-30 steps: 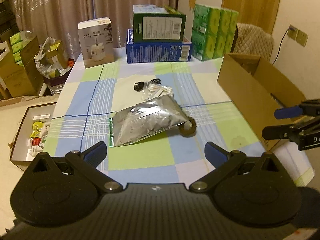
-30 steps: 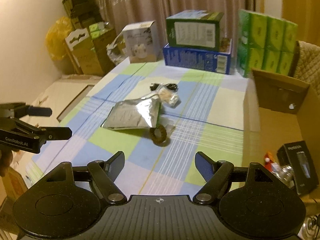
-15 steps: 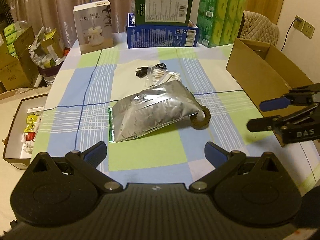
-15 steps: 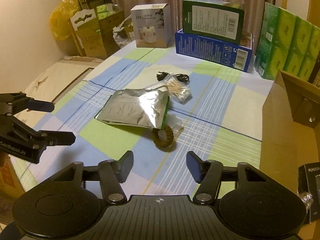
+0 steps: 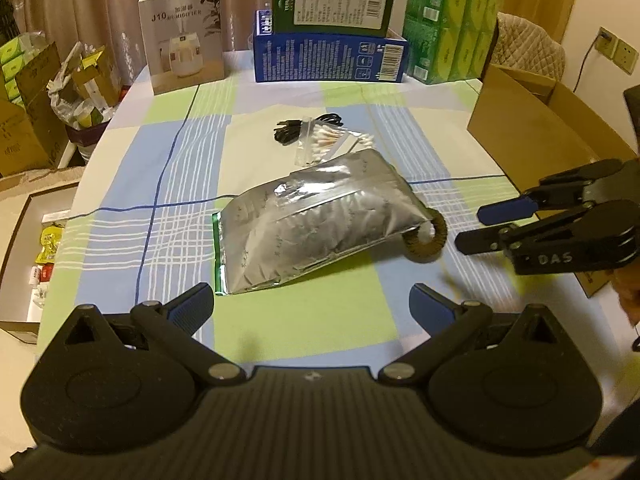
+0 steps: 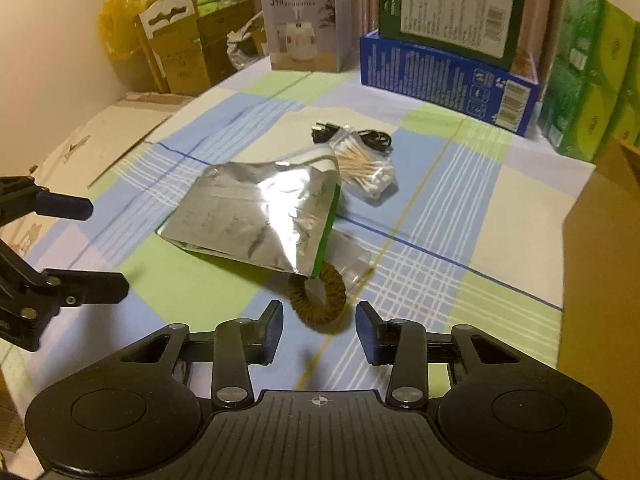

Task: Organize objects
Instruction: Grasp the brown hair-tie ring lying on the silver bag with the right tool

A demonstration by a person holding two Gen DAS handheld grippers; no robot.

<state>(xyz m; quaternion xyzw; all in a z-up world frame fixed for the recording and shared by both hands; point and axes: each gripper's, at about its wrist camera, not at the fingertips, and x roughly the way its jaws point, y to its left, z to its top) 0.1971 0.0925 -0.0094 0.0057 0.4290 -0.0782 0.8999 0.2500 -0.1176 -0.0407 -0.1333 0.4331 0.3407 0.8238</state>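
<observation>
A silver foil pouch lies mid-table, also in the right wrist view. A brown woven ring in a clear bag pokes out from under its right end, and shows in the right wrist view. Behind lie a bag of cotton swabs and a black cable. My left gripper is open and empty, just short of the pouch. My right gripper is open, narrower than before, close in front of the ring; it also shows in the left wrist view.
An open cardboard box stands at the table's right edge. At the back stand a humidifier box, a blue box with a green box on top, and green tissue packs. Boxes sit on the floor at left.
Both grippers have moved forward toward the pouch and ring. The right gripper's jaws have narrowed and now sit close in front of the ring.
</observation>
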